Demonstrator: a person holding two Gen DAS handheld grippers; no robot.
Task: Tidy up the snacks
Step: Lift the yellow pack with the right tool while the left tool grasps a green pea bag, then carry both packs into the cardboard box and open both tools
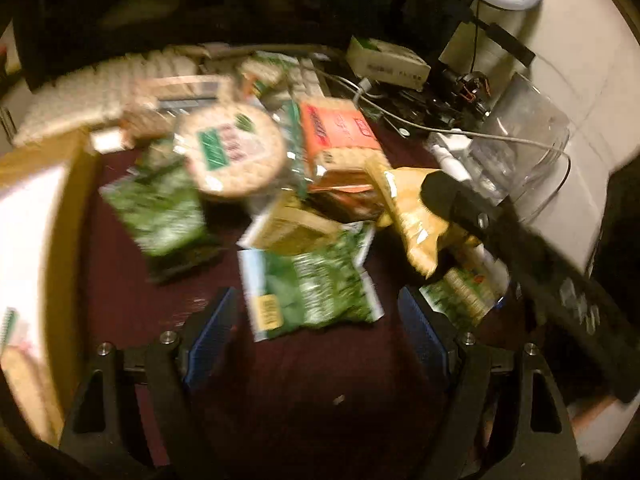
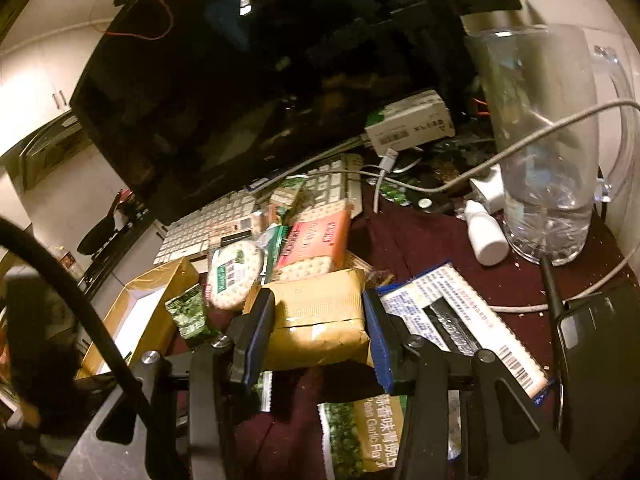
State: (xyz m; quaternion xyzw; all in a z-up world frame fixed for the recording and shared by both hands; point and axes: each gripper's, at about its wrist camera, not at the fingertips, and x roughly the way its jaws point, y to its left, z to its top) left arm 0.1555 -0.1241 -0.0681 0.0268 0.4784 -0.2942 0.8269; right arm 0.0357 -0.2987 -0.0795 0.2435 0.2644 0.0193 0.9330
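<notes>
A pile of snack packets lies on a dark red cloth. In the left wrist view, my left gripper (image 1: 316, 328) is open and empty, just in front of a green pea packet (image 1: 308, 292). Behind it lie a round cracker pack (image 1: 234, 152), an orange cracker pack (image 1: 340, 132) and another green packet (image 1: 160, 216). In the right wrist view, my right gripper (image 2: 316, 336) is shut on a yellow snack packet (image 2: 320, 320) and holds it above the pile. The same yellow packet (image 1: 412, 216) shows in the left wrist view, held by a black finger (image 1: 460, 200).
An open cardboard box (image 2: 152, 320) stands at the left (image 1: 48, 216). A white keyboard (image 2: 224, 216) and a dark monitor (image 2: 248, 80) stand behind the pile. A glass mug (image 2: 548, 140), a white dropper bottle (image 2: 486, 236), cables and a blue-white packet (image 2: 460, 320) are at the right.
</notes>
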